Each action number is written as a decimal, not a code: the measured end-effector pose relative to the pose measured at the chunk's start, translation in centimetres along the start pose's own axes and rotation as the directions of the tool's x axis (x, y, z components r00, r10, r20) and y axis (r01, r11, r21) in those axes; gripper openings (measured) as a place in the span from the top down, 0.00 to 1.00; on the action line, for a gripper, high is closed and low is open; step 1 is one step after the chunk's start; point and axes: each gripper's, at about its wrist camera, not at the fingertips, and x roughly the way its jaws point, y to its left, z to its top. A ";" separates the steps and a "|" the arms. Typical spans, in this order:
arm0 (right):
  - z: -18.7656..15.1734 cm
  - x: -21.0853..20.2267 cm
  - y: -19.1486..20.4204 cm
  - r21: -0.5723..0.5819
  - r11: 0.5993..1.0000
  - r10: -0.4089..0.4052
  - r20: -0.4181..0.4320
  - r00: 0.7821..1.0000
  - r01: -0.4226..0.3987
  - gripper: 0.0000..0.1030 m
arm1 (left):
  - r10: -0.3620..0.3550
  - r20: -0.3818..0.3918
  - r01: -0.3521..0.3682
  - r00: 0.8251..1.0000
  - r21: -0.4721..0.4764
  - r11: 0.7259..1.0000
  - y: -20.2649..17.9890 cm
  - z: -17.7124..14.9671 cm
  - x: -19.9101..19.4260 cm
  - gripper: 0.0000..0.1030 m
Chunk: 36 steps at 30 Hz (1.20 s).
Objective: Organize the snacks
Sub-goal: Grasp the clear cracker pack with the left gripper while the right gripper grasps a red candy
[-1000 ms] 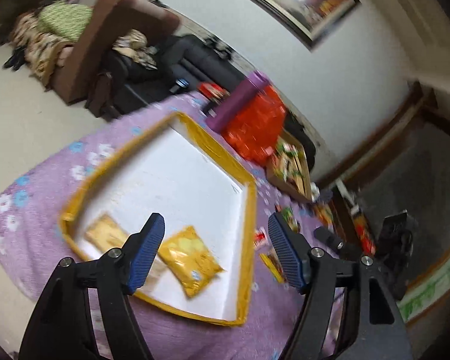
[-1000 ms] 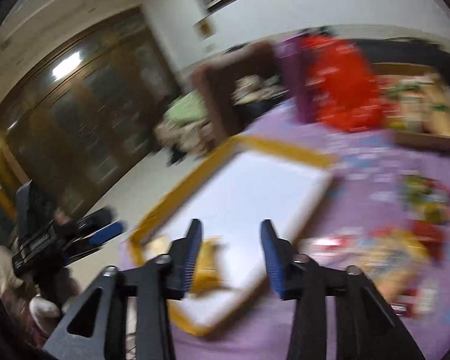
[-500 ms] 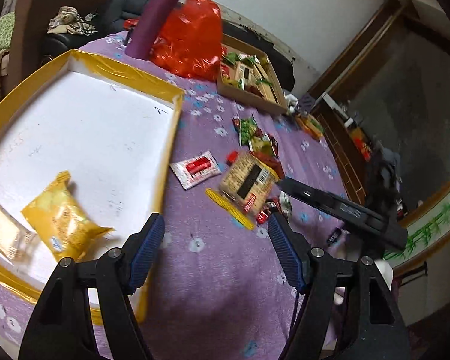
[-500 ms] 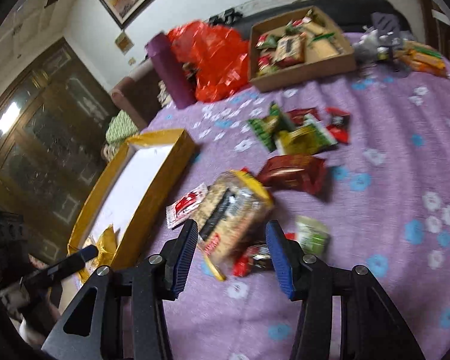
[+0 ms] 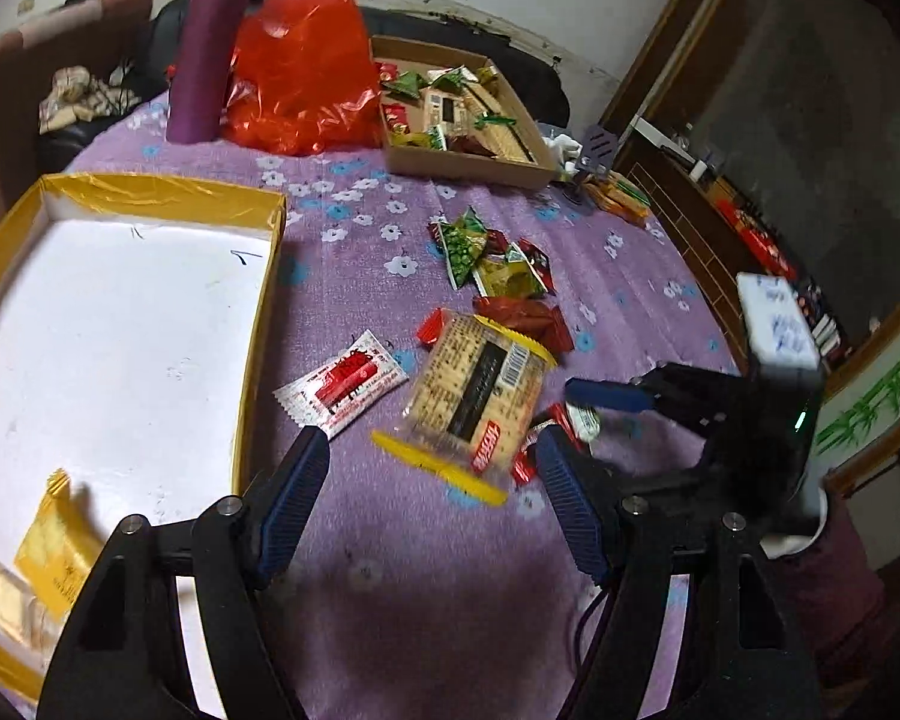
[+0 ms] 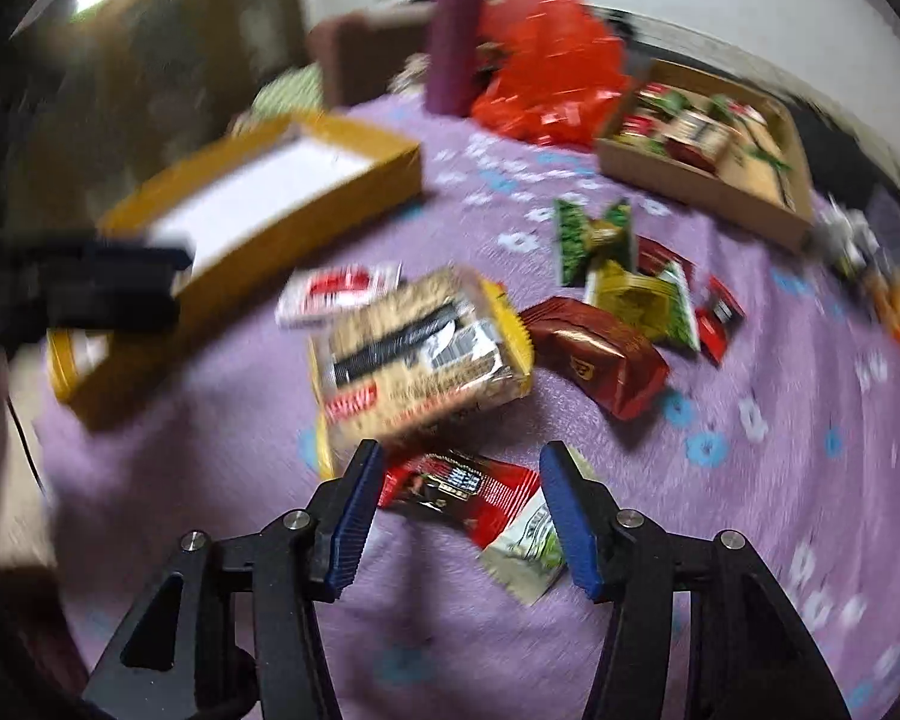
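Note:
Loose snacks lie on the purple flowered cloth (image 5: 390, 570): a large cracker pack (image 5: 480, 384) (image 6: 420, 348), a white and red sachet (image 5: 342, 384), green packets (image 5: 468, 246) and a dark red packet (image 6: 594, 354). My left gripper (image 5: 426, 462) is open and holds nothing; the cracker pack lies just beyond its tips. My right gripper (image 6: 462, 462) hangs low over a small red packet (image 6: 456, 489). Its jaws are opening, and the packet lies between them on the cloth. A pale packet (image 6: 525, 546) lies under that one. One blue finger (image 5: 606, 394) of the right gripper shows in the left wrist view.
A yellow box (image 5: 258, 300) with a white floor stands at the left and holds yellow packets (image 5: 54, 546). At the back are a cardboard box (image 5: 468, 165) of snacks, a red plastic bag (image 5: 300, 66) and a purple cylinder (image 5: 210, 42). The table's edge is at the right.
Both views have swung from the yellow box to the loose snacks. The right gripper has dropped closer to the small red packet, and its jaws stand wider apart.

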 end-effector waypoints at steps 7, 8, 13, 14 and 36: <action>-0.6 1.7 0.0 -0.025 0.997 0.067 -0.003 0.998 -0.067 0.57 | -0.013 -0.050 0.017 0.999 0.084 0.996 -1.6 1.2 2.8 0.31; -0.8 1.8 0.0 -0.020 0.997 0.072 -0.006 0.997 -0.072 0.59 | -0.011 -0.057 0.017 0.998 0.111 0.994 -2.1 1.5 3.4 0.31; -1.7 0.7 -1.3 0.070 0.994 0.084 -0.033 0.996 -0.081 1.00 | 0.045 -0.071 -0.026 0.996 0.257 0.966 -4.1 2.3 6.3 0.31; -2.0 0.5 -1.6 0.084 0.993 0.082 -0.030 0.996 -0.080 1.00 | 0.063 -0.062 -0.043 0.996 0.287 0.957 -4.5 2.3 6.7 0.31; -3.9 -1.1 -0.3 0.243 0.958 0.156 0.014 0.988 -0.155 0.57 | 0.174 -0.021 -0.162 0.985 0.266 0.950 -3.9 0.0 6.7 0.34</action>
